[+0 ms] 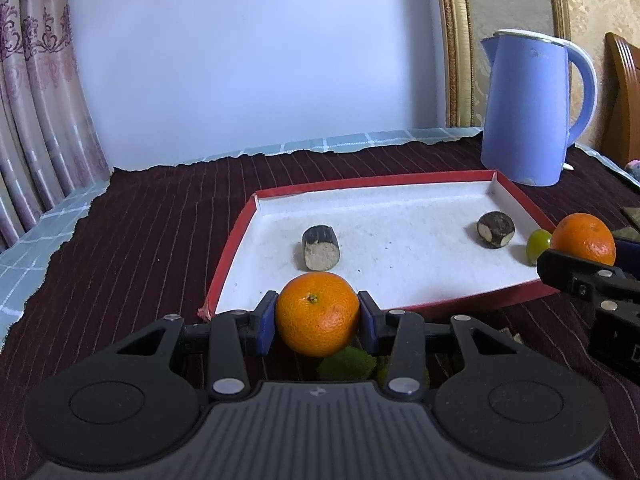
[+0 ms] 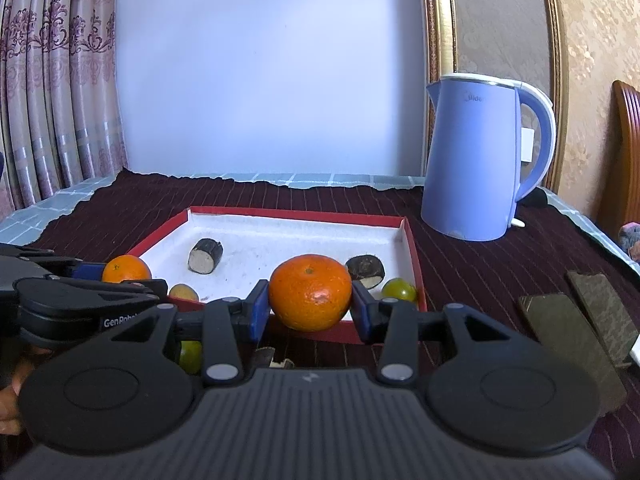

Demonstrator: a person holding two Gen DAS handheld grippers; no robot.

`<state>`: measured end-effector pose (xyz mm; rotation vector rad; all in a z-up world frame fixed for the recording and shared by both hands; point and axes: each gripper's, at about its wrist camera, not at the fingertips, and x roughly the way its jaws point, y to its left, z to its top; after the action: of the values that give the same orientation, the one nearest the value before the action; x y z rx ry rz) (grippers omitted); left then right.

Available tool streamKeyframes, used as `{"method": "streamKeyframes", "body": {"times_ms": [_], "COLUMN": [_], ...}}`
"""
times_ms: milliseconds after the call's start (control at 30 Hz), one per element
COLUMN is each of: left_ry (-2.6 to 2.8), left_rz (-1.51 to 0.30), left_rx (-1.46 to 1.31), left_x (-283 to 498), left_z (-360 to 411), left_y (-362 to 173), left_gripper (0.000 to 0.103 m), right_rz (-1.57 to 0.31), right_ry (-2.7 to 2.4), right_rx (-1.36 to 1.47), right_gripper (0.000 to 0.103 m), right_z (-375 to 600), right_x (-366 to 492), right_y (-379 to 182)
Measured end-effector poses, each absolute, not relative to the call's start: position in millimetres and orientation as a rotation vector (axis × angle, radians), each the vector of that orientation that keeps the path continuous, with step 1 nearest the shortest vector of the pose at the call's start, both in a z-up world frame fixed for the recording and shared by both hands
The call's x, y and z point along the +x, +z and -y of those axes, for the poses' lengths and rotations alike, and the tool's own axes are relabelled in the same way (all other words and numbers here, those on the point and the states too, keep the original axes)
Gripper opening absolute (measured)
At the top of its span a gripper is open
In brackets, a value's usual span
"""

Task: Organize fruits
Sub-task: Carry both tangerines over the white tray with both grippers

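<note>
My left gripper [image 1: 318, 316] is shut on an orange [image 1: 317, 312], held at the near left edge of a red-rimmed white tray [image 1: 400, 192]. My right gripper [image 2: 310, 300] is shut on a second orange [image 2: 310, 292] at the tray's near right edge [image 2: 340, 334]; it also shows in the left wrist view [image 1: 584, 238]. In the tray lie two dark cut sugarcane pieces [image 1: 320, 249] [image 1: 495, 229] and a green fruit [image 1: 538, 246]. Green fruits lie on the cloth below the grippers [image 1: 348, 364] [image 2: 190, 356], and a small yellowish fruit [image 2: 183, 292] sits by the tray.
A blue electric kettle [image 1: 528, 108] stands behind the tray at the right. Two dark flat slabs [image 2: 576, 332] lie on the maroon cloth [image 1: 140, 240] to the right. A curtain hangs at the left, a wooden chair at the far right.
</note>
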<state>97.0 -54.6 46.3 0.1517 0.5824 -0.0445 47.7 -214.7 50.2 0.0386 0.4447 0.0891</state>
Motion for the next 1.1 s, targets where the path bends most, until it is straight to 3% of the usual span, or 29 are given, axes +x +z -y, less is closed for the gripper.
{"method": "streamKeyframes", "body": {"times_ms": [1100], "left_ry": [-0.006], "left_rz": [-0.639], "left_rx": [0.152], "left_x": [145], "left_z": [60], "left_y": [43], "left_gripper": [0.041], "right_rz": [-0.460], "right_ry": [0.088], "right_rx": [0.034], "right_gripper": [0.040], "right_z": [216], "right_x": [86], "right_y": [59]}}
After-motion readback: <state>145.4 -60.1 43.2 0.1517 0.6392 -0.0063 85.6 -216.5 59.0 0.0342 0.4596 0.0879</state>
